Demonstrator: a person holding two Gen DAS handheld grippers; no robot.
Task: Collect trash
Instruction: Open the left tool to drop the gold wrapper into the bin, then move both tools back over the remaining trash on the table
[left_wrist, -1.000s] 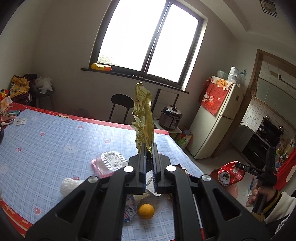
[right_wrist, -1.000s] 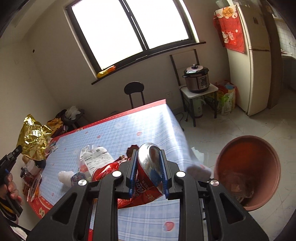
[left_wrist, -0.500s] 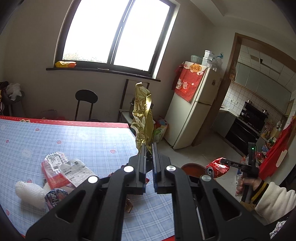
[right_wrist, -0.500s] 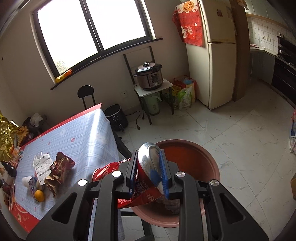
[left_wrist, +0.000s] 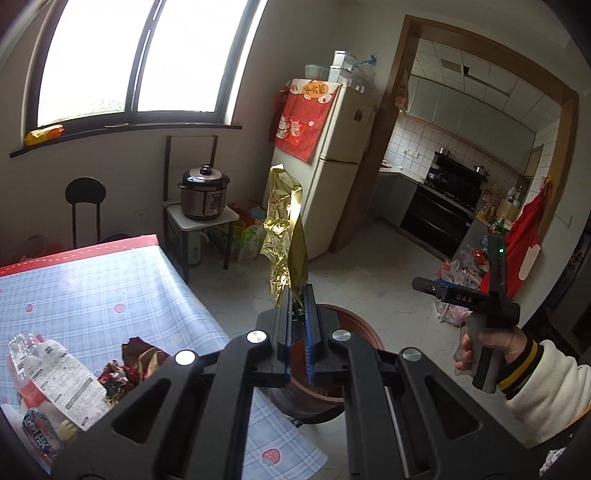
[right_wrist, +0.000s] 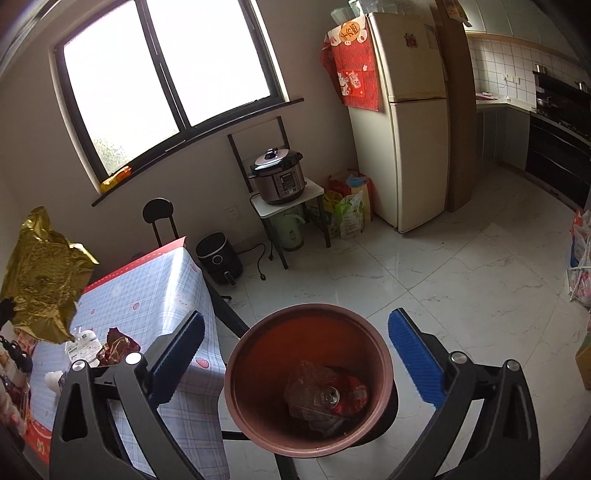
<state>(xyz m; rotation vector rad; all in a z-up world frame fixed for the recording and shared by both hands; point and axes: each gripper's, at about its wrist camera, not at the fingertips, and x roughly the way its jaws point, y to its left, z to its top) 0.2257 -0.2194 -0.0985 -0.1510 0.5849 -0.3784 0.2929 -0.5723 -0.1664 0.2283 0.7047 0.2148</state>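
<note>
Since 0.5 s ago the right gripper (right_wrist: 295, 328) has released its red can (right_wrist: 345, 397) into the brown bin (right_wrist: 236, 354).

Left wrist: left gripper (left_wrist: 296, 317) fingers pinch the gold foil wrapper (left_wrist: 286, 236) above the bin; light, crinkly, slippery, so grip the bunched lower edge.

Right wrist: fingers (right_wrist: 413, 350) spread wide, holding nothing; more wrappers lie on the table (right_wrist: 162, 291).

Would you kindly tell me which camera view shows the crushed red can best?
The right wrist view: it looks down into the brown bin, where the crushed red can lies among clear plastic. In the left wrist view, the left gripper hides the bin's inside, so the can cannot be seen.
</note>
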